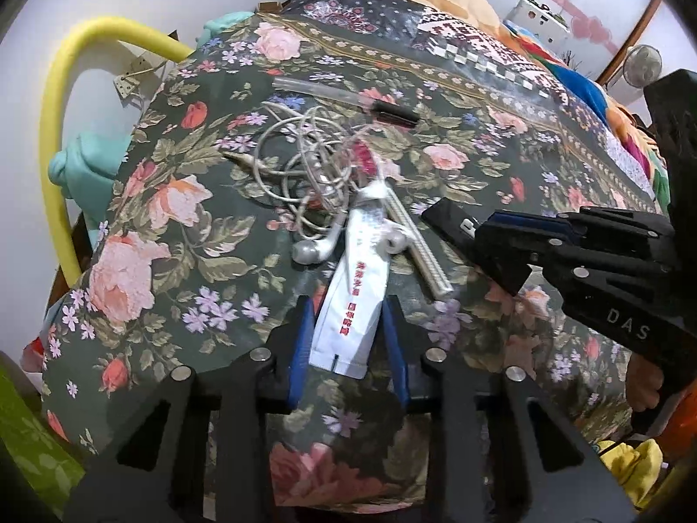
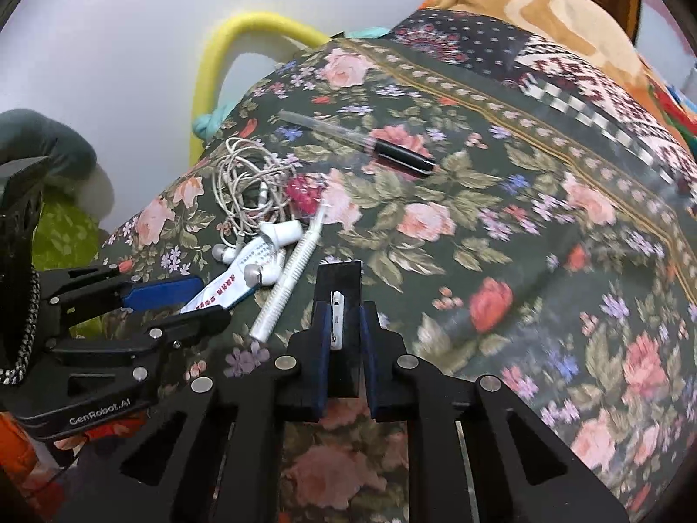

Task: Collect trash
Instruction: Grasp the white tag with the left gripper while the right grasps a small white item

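A: Left fingers (image 1: 301,340) first. What do they have?

B: The left gripper (image 1: 348,305) straddles the near end of the white sachet (image 1: 348,305), one blue pad at each long edge. I cannot tell whether the pads are pressing on it or just flanking it. The sachet lies flat.

A: And the right gripper (image 2: 344,309)?

B: Clenched on the black pin badge (image 2: 342,279), with the clasp side facing its camera. It is just beside the sachet, towards the right edge of the bed (image 1: 183,261).

A: Where does the sachet sit?

B: Near the front edge of the bed, with its long axis running straight away from the left fingers, towards the tangled earphones (image 1: 300,165). So the fingers lie along it and grip across its width. I think that is the easy way to take it.

A: Which hand is nearer?

B: The left. The sachet is already between its fingers, and the right is occupied.

A: Any catch?

B: One earbud rests on the far half of the sachet, and the white ribbed stick (image 1: 420,246) lies along its right side. A lift could drag the cord. The capped pen (image 1: 348,102) is well apart, further up the bed
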Motion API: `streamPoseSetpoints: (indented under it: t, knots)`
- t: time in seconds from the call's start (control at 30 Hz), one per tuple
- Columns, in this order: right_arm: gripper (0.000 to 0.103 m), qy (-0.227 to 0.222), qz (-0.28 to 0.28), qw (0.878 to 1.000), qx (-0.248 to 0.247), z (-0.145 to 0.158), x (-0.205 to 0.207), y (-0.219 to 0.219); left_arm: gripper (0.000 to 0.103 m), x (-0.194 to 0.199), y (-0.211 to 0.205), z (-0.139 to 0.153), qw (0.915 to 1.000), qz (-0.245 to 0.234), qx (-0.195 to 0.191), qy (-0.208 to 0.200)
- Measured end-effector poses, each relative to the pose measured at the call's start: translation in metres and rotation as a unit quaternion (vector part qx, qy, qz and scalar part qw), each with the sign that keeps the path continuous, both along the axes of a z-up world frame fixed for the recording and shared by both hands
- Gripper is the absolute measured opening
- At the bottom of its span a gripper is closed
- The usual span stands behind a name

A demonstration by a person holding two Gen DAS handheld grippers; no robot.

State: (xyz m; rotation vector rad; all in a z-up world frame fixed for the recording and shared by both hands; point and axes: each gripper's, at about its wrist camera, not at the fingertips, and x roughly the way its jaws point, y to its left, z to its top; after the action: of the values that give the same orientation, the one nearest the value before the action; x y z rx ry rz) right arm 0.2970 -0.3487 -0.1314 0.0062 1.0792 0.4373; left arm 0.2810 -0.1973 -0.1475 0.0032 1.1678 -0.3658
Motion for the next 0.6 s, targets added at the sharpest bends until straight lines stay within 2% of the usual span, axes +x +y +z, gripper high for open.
streamPoseSetpoints:
  t: [0.17,0.33,0.4,0.6]
  knots:
    - [0.012,-0.006,-0.011,1.0,-0.003,0.01,-0.01,-0.008,0.028,-0.016,-0.006,0.011,1.0,0.002,-0.006,-0.001]
    - [0.012,-0.022,-0.016,1.0,-0.002,0.027,-0.02,-0.01,0.027,-0.033,-0.003,0.029,0.9996,0.015,-0.002,-0.025]
    - [0.012,-0.03,-0.015,0.999,-0.003,0.034,-0.024,-0.008,0.002,-0.039,0.001,0.037,0.9993,0.021,-0.006,-0.031]
    - [0.012,-0.059,-0.01,0.998,-0.001,0.058,-0.039,0.0,0.0,-0.05,0.015,0.052,0.9985,0.036,0.002,-0.04]
